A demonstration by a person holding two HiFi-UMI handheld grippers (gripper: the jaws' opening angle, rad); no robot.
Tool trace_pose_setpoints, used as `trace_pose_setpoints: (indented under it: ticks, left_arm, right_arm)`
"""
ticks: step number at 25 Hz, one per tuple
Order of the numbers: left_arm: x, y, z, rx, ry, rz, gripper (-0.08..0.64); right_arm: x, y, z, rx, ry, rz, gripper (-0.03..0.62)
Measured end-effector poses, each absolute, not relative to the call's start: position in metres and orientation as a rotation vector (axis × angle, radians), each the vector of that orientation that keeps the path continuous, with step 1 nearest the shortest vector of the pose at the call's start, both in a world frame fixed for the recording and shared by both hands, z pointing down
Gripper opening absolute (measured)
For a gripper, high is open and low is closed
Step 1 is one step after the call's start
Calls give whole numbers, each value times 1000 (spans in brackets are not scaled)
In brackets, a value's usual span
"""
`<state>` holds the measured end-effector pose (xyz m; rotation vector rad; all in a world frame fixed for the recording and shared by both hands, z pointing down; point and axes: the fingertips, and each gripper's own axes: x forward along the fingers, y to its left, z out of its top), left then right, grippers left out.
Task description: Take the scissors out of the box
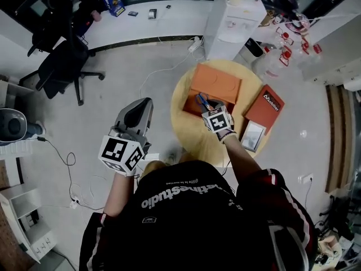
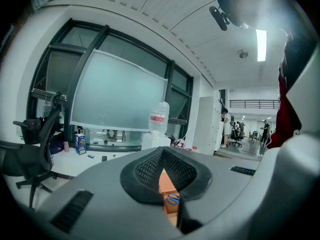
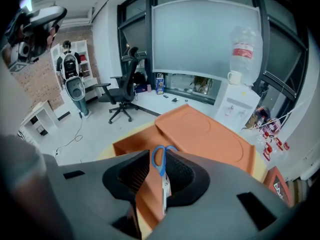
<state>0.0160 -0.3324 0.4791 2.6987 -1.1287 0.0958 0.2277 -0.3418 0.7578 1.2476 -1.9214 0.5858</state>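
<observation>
An open orange box (image 1: 193, 105) sits on the round wooden table (image 1: 186, 135), its lid (image 1: 217, 81) folded back. Blue-handled scissors (image 1: 203, 101) lie in the box. My right gripper (image 1: 210, 108) points steeply down into it. In the right gripper view the scissors (image 3: 159, 160) lie between the open jaws of that gripper (image 3: 159, 156), handles away from me, blades along the box wall (image 3: 149, 196). My left gripper (image 1: 142, 104) hangs over the floor left of the table, jaws together and empty. Through the slit in the left gripper (image 2: 163, 154) I see the box (image 2: 167, 185) and scissors (image 2: 173, 199).
A red-brown box (image 1: 264, 107) and a framed flat item (image 1: 252, 135) lie at the table's right edge. A white water dispenser (image 1: 234, 18) stands behind the table. A black office chair (image 1: 62, 66) and cables on the floor are to the left.
</observation>
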Motion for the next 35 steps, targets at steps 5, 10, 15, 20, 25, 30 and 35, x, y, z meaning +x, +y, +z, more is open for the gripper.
trace_pose_setpoints:
  ticks: [5, 10, 15, 20, 25, 30, 35]
  left_arm:
    - [11, -336, 484, 2669, -1175, 133, 17]
    - [7, -330, 493, 2646, -1210, 187, 17]
    - [-4, -325, 501, 2587, -1258, 236, 17]
    - [-11, -321, 504, 2564, -1305, 255, 17]
    - [-16, -318, 508, 2551, -1314, 259, 17]
    - [-10, -317, 512, 2559, -1290, 260, 17]
    - [-6, -315, 509, 2575, -1272, 260, 17]
  right_arm:
    - [222, -352, 776, 1191, -1923, 584, 115]
    - [229, -358, 800, 1165, -1897, 620, 115]
    - [230, -371, 815, 1133, -1892, 616, 115]
    - [231, -379, 819, 1127, -1889, 571, 126]
    - [226, -378, 816, 1107, -1877, 531, 129]
    - [226, -377, 824, 1083, -1888, 549, 129]
    - [219, -363, 828, 1018, -1894, 596, 129]
